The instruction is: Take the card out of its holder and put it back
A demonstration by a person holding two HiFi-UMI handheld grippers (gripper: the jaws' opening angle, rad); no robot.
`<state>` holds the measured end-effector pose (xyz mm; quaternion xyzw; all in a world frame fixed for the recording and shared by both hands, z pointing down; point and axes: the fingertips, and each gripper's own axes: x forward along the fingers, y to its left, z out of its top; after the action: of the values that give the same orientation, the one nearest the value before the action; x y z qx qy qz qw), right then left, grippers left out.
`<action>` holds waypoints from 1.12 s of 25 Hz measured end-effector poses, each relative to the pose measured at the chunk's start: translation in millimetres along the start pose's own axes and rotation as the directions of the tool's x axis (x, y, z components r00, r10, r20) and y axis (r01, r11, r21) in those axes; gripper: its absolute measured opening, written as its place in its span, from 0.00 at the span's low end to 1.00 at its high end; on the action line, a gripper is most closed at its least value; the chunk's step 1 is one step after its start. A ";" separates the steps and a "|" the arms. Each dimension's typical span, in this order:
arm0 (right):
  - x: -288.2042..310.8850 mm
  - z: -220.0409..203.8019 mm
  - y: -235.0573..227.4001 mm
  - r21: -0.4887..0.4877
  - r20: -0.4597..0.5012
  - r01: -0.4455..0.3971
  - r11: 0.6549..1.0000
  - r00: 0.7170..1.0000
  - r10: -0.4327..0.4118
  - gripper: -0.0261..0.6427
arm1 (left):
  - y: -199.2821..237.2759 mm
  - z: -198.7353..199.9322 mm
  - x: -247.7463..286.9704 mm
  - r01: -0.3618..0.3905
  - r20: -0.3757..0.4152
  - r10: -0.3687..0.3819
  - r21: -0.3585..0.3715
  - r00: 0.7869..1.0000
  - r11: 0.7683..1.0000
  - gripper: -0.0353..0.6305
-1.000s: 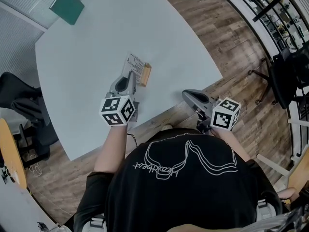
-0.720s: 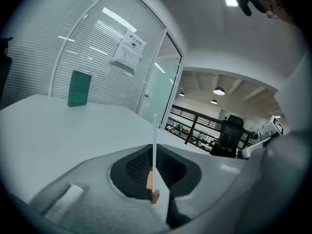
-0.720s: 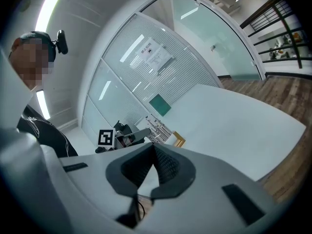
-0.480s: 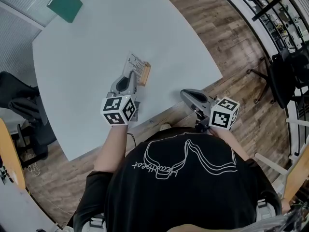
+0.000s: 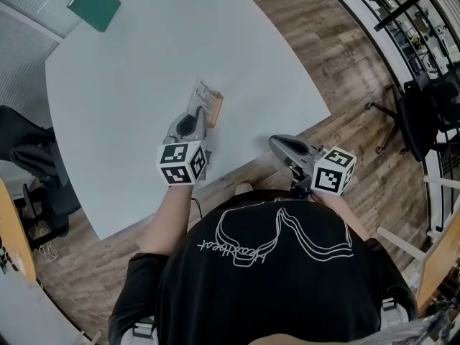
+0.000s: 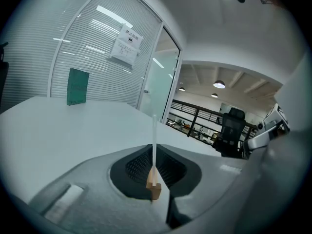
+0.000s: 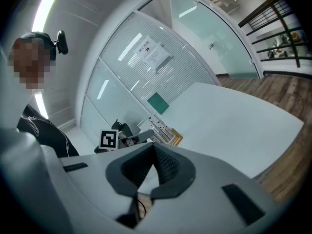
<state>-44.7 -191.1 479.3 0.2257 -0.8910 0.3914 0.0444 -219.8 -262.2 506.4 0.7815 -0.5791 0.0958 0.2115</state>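
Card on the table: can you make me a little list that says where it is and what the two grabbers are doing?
card: standing upright in its holder
holder: small wooden block on the white table
left gripper: right at the card, jaws almost together, the card's thin edge lined up with the narrow gap; cannot tell if it is pinched
right gripper: at the table's near edge, away from the card, jaws together, nothing between them
green board: at the table's far corner, untouched
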 end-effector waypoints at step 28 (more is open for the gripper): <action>-25.5 4.9 5.9 -0.012 0.002 -0.034 0.999 0.999 0.034 0.05 | 0.6 -14.5 -0.1 -0.022 -0.014 0.021 -0.063 1.000 0.998 0.23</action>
<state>-23.9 -181.7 465.4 0.2109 -0.8971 0.3864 0.0382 -219.0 -255.8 519.4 0.7675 -0.5889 0.0850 0.2386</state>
